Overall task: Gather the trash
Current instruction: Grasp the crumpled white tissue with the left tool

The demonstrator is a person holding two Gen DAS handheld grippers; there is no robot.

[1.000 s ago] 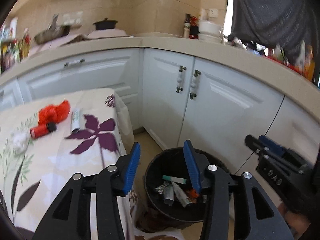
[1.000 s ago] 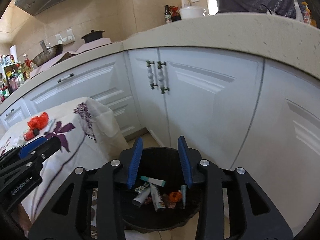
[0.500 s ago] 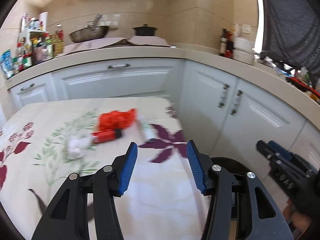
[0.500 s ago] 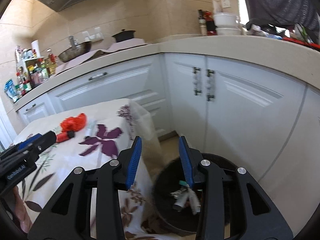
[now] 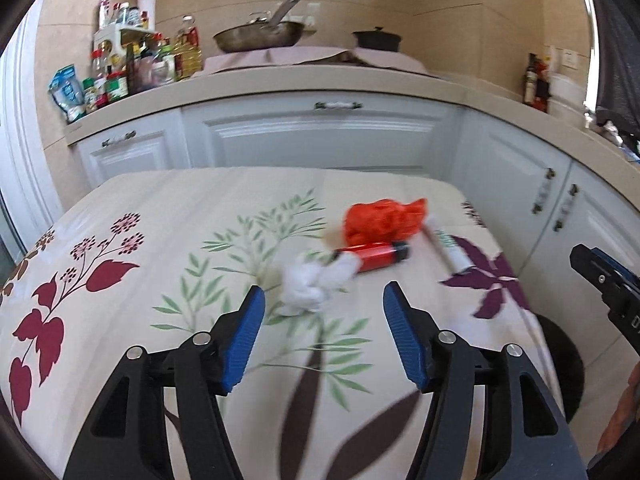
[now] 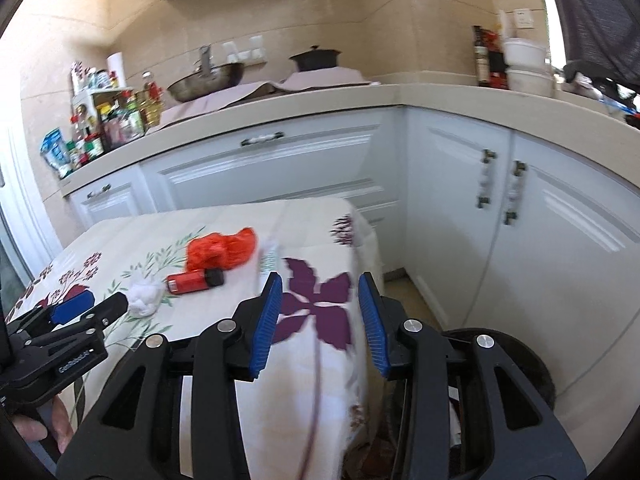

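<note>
My left gripper (image 5: 324,340) is opening, nothing in it, over the table (image 5: 120,360). I am going for the white paper ball (image 5: 316,280) mid-table; next I close on it.

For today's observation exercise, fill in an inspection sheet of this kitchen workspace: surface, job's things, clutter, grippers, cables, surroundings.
Surface: table under a floral cloth.
Job's things: orange bag, red bottle, white wad and white tube lie close together on the cloth; black bin on the floor beside the table.
Clutter: nothing seen.
Grippers: left gripper opening, empty, facing the wad; right gripper open, empty.
Cables: nothing seen.
Surroundings: white cabinets, wok, pot, condiment bottles.
</note>
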